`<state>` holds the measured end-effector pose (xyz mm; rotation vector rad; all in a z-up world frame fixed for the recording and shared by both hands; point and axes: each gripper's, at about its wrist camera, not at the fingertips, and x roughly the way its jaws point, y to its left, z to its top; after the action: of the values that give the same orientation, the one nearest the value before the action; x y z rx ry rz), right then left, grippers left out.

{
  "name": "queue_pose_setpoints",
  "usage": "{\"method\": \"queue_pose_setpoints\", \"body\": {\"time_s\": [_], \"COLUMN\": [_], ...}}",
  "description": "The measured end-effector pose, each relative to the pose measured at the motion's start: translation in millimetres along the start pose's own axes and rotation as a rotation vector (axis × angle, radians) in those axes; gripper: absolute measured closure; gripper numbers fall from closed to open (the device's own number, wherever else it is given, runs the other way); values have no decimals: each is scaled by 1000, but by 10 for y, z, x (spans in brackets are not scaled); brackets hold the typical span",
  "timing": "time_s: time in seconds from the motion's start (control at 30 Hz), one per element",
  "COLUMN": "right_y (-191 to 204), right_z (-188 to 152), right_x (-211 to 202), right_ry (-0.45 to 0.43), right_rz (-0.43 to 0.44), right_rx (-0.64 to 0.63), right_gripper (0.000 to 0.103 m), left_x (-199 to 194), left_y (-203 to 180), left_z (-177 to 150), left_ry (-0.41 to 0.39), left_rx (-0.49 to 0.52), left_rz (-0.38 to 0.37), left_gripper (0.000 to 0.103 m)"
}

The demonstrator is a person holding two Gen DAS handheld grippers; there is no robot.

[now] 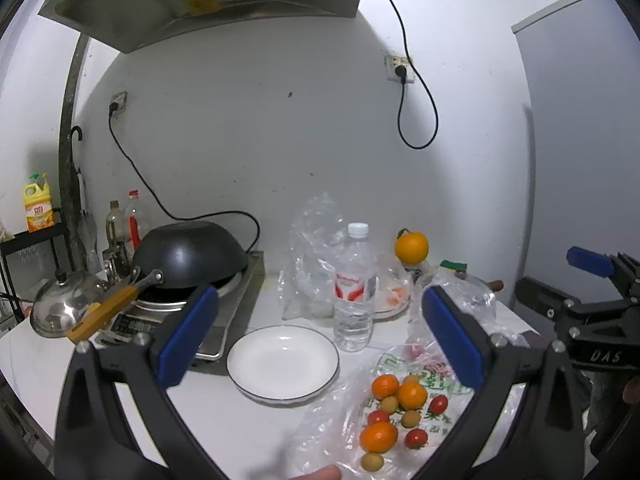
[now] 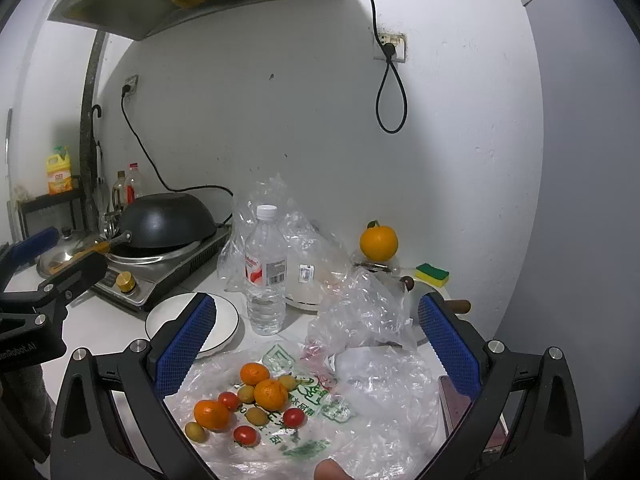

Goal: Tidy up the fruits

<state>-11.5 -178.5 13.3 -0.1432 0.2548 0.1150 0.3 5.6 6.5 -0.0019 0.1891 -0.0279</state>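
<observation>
The left gripper [image 1: 320, 332] is held spread wide above the tabletop [image 1: 224, 412], nothing being clasped between its blue pads. Below it and slightly to its right, a flattened printed plastic bag [image 1: 436, 388] is spread on the tabletop, and the fruits are scattered on it: three small oranges [image 1: 412, 395], several cherry tomatoes [image 1: 416, 437] and a few small yellow-green fruits [image 1: 411, 419]. An empty white plate [image 1: 283, 363] with a dark rim is seen just left of the bag, directly under the gap of the left gripper.

The right gripper [image 2: 316, 340] is likewise held wide apart and empty. In its view the fruit pile lies low between the fingers, nearer the left finger, with crumpled clear plastic [image 2: 360, 312] lying just beyond it. A clear water bottle [image 2: 266, 272] stands upright behind the plate, and a larger orange [image 2: 378, 242] with a leaf is perched further back near the wall. A yellow-green sponge [image 2: 432, 274] is seen to its right. A black wok [image 1: 188, 254] rests on a cooker at the left.
</observation>
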Motion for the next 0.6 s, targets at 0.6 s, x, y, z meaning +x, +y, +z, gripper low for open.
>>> {"method": "queue_pose_setpoints", "body": {"time_s": [0.6], "right_y": [14], "right_z": [-11], "right_x": [50], "right_ry": [9], "right_rz": [8], "right_rx": [-2], "right_gripper": [0], "left_x": [52], "left_y": [-6], "left_z": [-8], "left_ry": [6], "left_rx": [4], "left_rz": [-4], "left_gripper": [1]}}
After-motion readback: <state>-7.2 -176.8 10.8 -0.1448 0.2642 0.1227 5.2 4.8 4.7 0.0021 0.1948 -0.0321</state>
